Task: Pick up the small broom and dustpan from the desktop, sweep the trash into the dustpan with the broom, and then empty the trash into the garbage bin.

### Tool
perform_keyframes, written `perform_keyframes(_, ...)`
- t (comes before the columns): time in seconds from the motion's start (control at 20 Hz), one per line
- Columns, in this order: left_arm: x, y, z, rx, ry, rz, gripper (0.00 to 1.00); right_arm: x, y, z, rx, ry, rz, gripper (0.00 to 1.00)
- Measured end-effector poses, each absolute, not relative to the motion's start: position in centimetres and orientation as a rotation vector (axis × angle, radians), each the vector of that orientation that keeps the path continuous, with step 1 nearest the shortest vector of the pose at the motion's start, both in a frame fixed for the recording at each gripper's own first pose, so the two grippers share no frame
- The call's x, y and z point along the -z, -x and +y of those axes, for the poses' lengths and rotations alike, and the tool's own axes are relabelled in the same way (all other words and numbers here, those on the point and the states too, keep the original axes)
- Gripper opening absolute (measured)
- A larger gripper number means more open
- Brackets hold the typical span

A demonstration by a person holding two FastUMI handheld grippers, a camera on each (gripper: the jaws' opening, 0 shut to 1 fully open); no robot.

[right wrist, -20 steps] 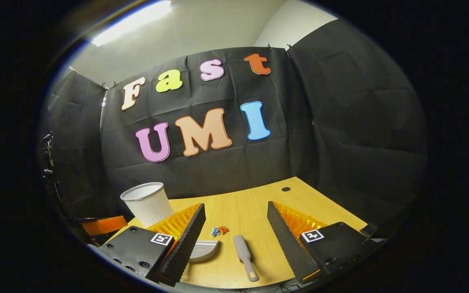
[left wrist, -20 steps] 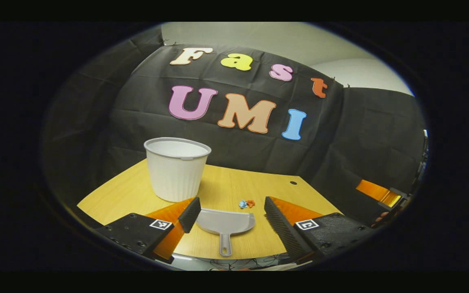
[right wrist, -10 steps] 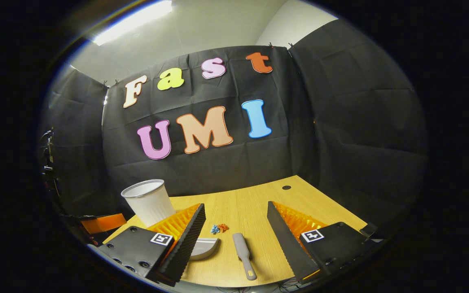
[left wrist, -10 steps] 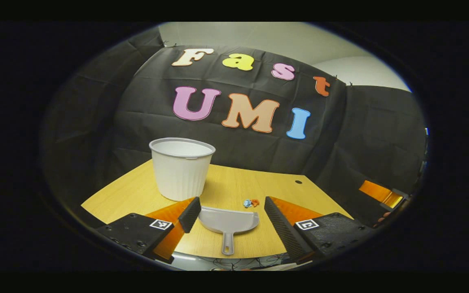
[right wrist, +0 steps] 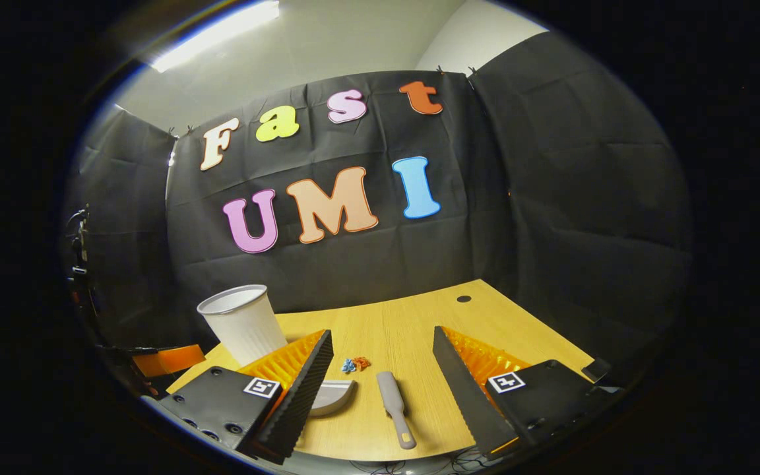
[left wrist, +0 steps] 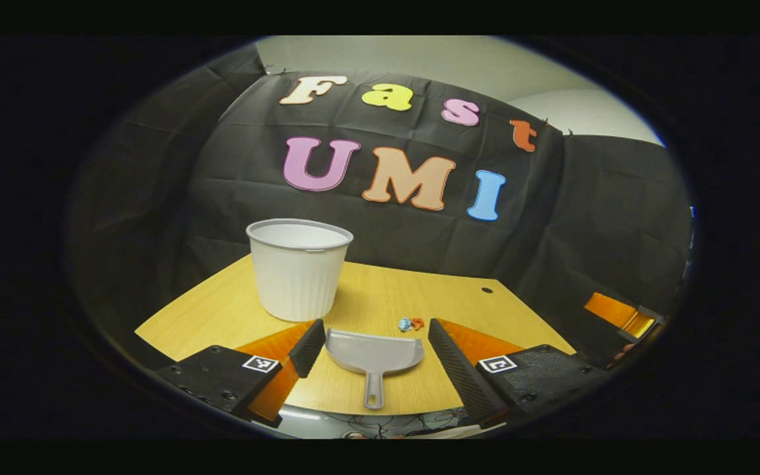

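Observation:
A grey dustpan (left wrist: 375,356) lies on the wooden desk (left wrist: 221,310) near its front edge, handle toward me. My left gripper (left wrist: 372,340) hangs open in front of it, the pan showing between its fingers. Small blue and orange trash bits (left wrist: 410,324) lie just beyond the pan. In the right gripper view a grey small broom (right wrist: 394,406) lies flat between the fingers of my right gripper (right wrist: 380,356), which is open and short of the desk. The dustpan (right wrist: 331,397) sits left of the broom, partly hidden by a finger, with the trash (right wrist: 355,363) behind it.
A white ribbed garbage bin (left wrist: 299,268) stands upright at the desk's back left, also seen as the bin (right wrist: 243,323) in the right gripper view. A dark cable hole (left wrist: 487,290) marks the far right of the desk. Cables hang below the front edge.
Both grippers have eased forward toward the desk; the dustpan and the broom sit a little higher between the fingers. Both stay open, and nothing on the desk has moved.

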State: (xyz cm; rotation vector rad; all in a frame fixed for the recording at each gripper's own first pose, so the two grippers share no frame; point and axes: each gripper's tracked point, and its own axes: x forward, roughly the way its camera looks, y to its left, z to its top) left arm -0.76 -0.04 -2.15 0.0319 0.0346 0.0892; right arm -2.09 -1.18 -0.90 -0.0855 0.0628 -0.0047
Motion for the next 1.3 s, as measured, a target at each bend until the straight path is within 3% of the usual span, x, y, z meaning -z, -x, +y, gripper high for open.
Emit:
perform_keyframes(1.05, 3.3, 0.6, 0.7, -0.103, 0.003, 0.076, 0.92, 1.3, 1.9, -1.2, -0.003, 0.112, 0.083, 0.98)
perform_keyframes(1.3, 6.8, -1.2, -0.1, -0.059, 0.034, 0.170, 0.94, 3.8, 0.2, -1.3, -0.022, 0.114, 0.138, 0.98)
